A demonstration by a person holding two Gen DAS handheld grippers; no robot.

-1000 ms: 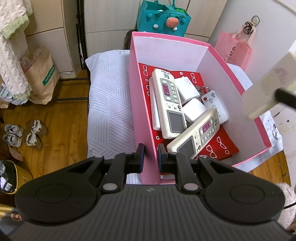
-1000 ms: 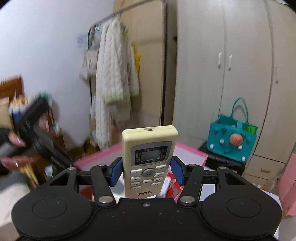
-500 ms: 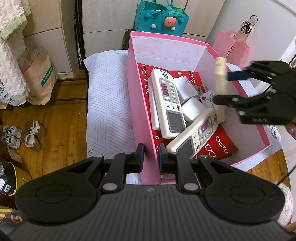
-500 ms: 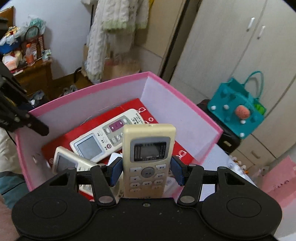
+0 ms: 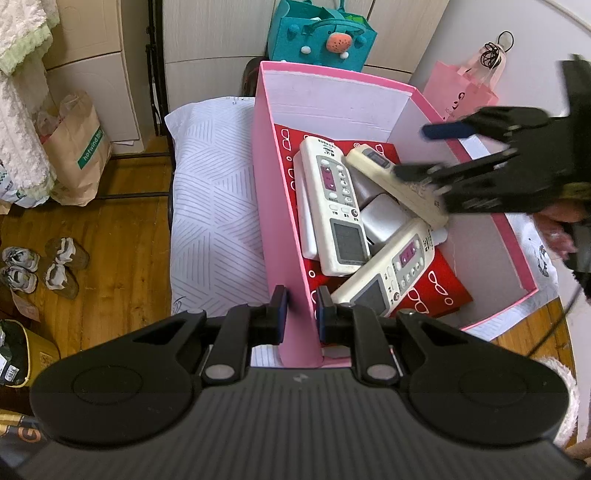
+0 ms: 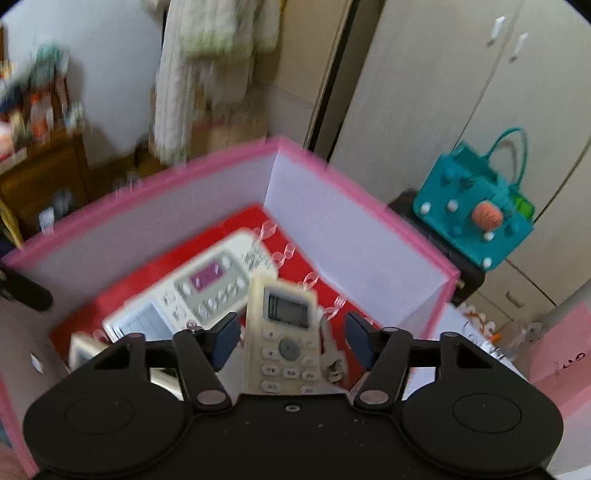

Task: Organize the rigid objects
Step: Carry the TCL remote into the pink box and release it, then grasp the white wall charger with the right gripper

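A pink box (image 5: 284,221) holds two white remotes (image 5: 334,206), (image 5: 384,273) on a red sheet, over some white blocks. My left gripper (image 5: 299,310) is shut on the box's near wall. My right gripper (image 6: 291,339) is open above the box, its fingers apart from the cream TCL remote (image 6: 284,332), which lies between them inside the box. The left wrist view shows this cream remote (image 5: 395,184) resting across the other items, with the right gripper (image 5: 424,151) over it.
The box (image 6: 354,236) stands on a white patterned pillow (image 5: 214,206). A teal bag (image 5: 321,33) and a pink bag (image 5: 461,96) are behind it. Shoes (image 5: 40,266) and a paper bag (image 5: 77,151) are on the wooden floor at left.
My right gripper lowered the cream remote into the box and opened, letting it go. My left gripper has kept its hold on the box wall.
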